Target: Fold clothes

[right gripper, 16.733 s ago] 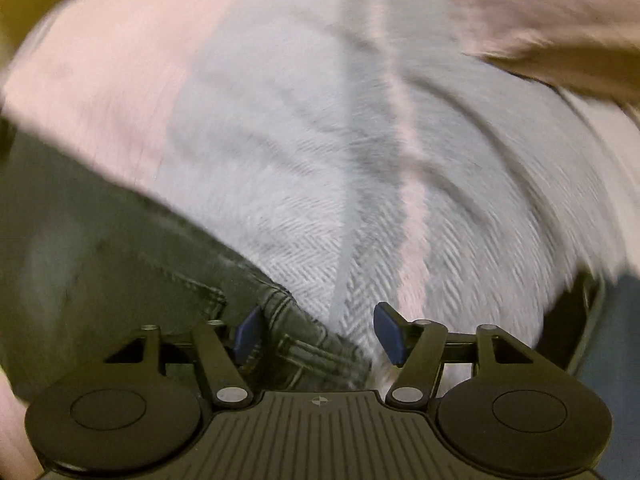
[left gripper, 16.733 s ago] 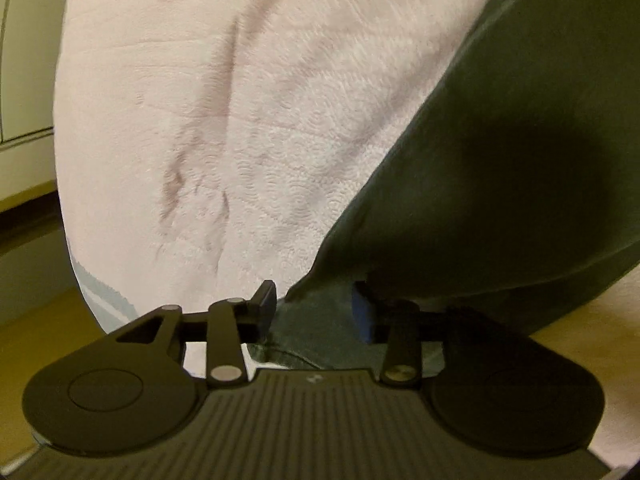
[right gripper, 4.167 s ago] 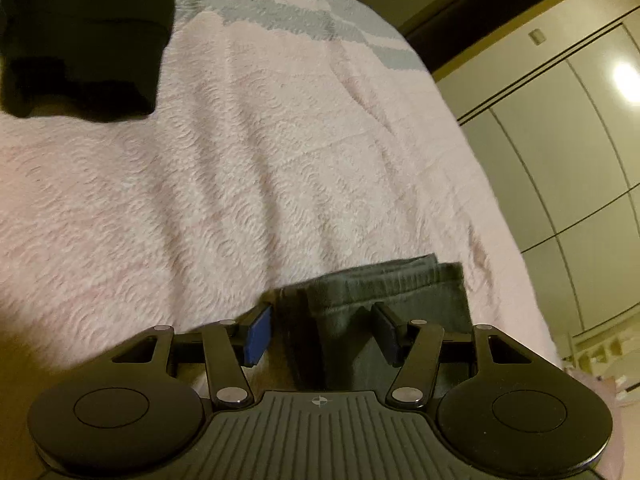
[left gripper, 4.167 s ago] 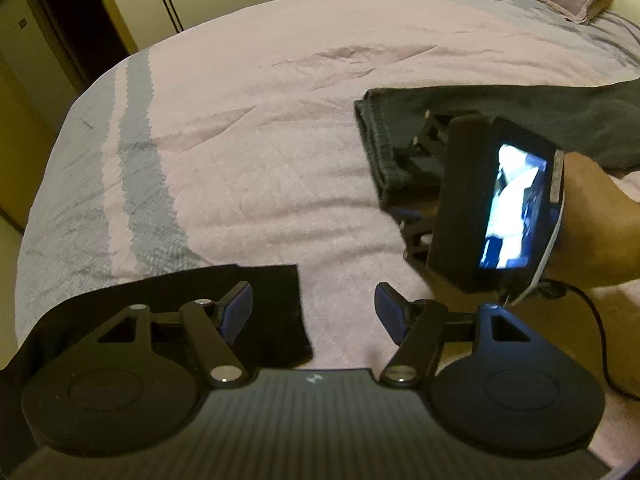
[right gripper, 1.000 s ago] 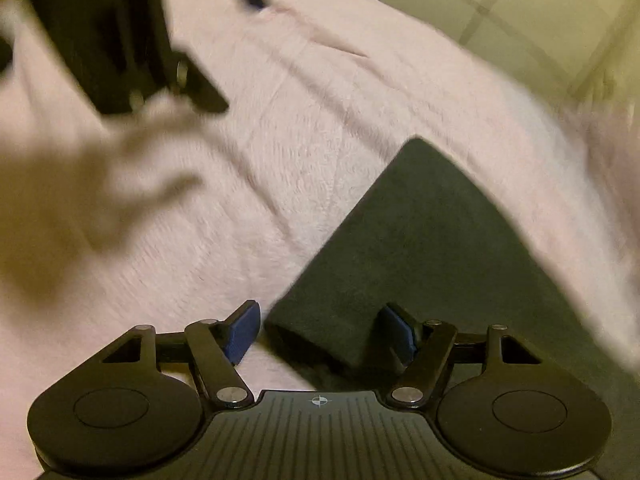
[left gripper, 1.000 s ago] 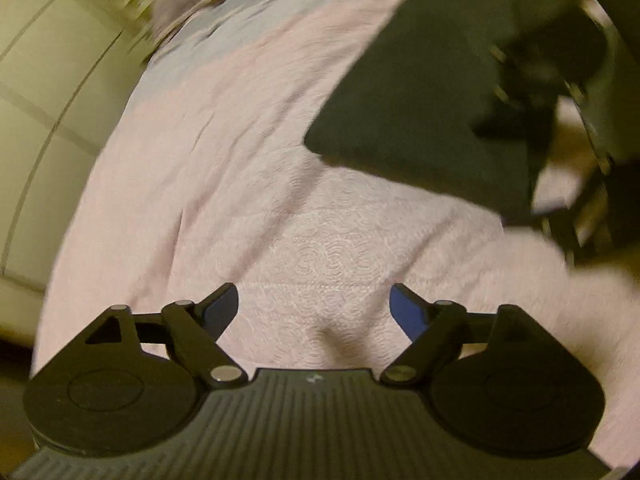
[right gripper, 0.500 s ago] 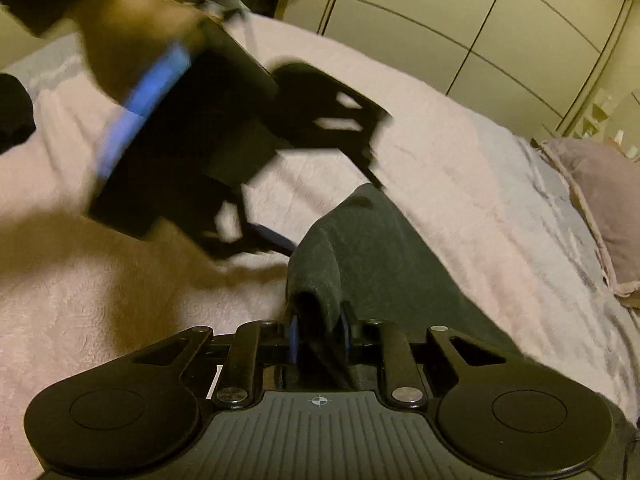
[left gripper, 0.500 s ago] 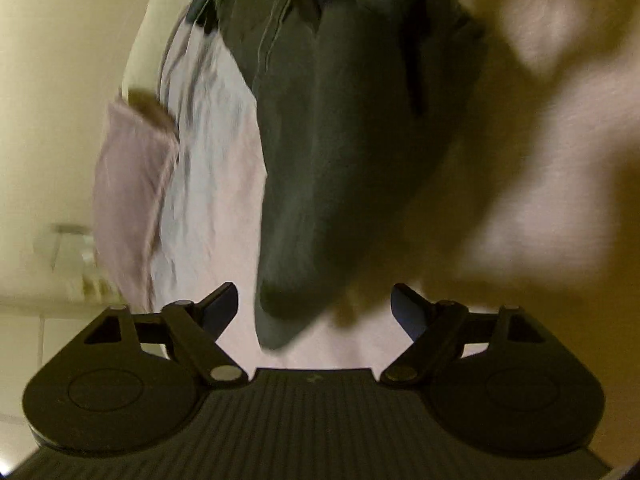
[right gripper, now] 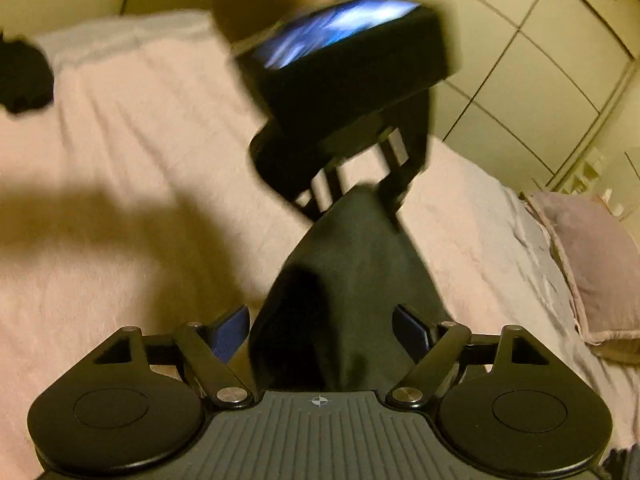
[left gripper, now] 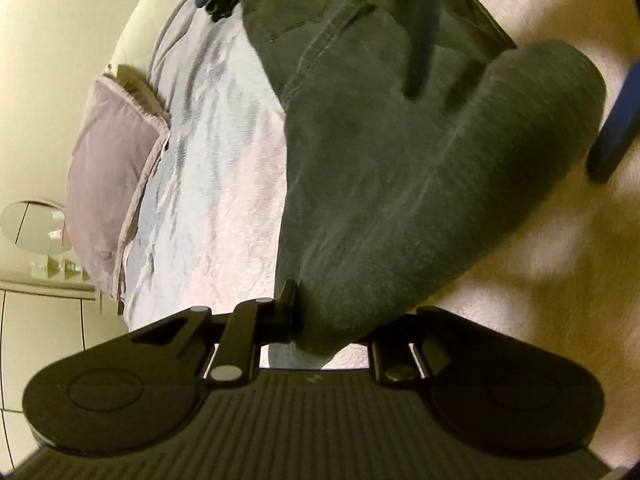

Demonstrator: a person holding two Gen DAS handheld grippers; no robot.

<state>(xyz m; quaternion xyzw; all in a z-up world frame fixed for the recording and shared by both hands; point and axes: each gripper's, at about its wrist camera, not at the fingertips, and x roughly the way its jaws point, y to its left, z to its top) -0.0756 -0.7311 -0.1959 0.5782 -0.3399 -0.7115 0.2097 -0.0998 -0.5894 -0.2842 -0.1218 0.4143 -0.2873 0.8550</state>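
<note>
My left gripper (left gripper: pixel 316 320) is closing on the folded jeans (left gripper: pixel 400 184); my right gripper (right gripper: pixel 322 330) is opening, cloth between. Next: fold across.

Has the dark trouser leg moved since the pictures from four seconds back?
Yes. The trouser leg, which lay flat on the pink bedspread, is now raised off it, bunched in the closing left gripper.

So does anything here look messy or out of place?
Nothing spilled or damaged. The dark grey trousers hang bunched up off the bed, pinched in the closing left gripper, and a separate black garment lies crumpled near the bed's far corner.
</note>
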